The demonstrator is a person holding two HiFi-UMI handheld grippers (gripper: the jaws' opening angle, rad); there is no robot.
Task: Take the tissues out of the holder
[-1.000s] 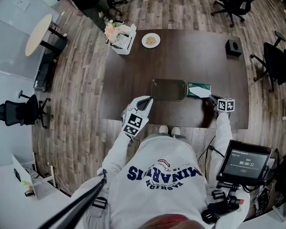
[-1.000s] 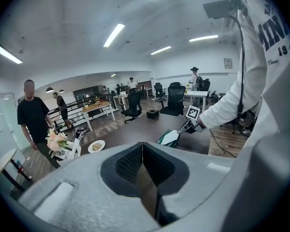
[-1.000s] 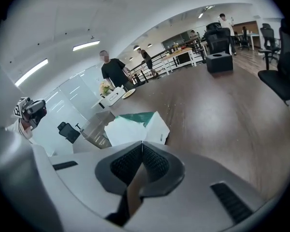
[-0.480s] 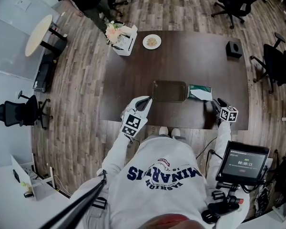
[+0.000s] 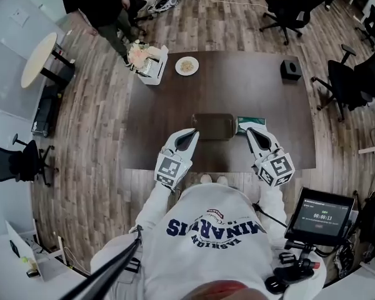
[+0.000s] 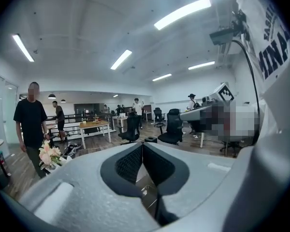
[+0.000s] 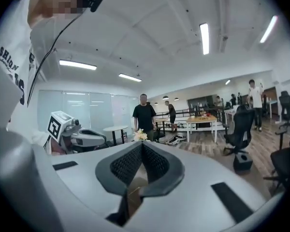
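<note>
Item: green-and-white soft tissue pack [image 5: 253, 123].
Location: centre-right of the head view, on the dark brown wooden table [image 5: 237, 74], touching the right end of the dark olive rectangular holder [image 5: 212, 126]; unclear whether any of it is still inside.
Handling (judged): light, soft and crushable; wrapper probably slick; not fragile.
Hold (judged): exposed right end, pinched across the thin faces and drawn rightward along the holder's length, with the holder braced.
Left gripper [image 5: 193, 132]: jaws closed, empty, tips at the holder's lower-left corner.
Right gripper [image 5: 250, 131]: jaws closed, empty, tips just below the pack.
Change from a second ago: right gripper brought in from the table's lower-right edge toward lower centre; left gripper, pack and holder much as before.
</note>
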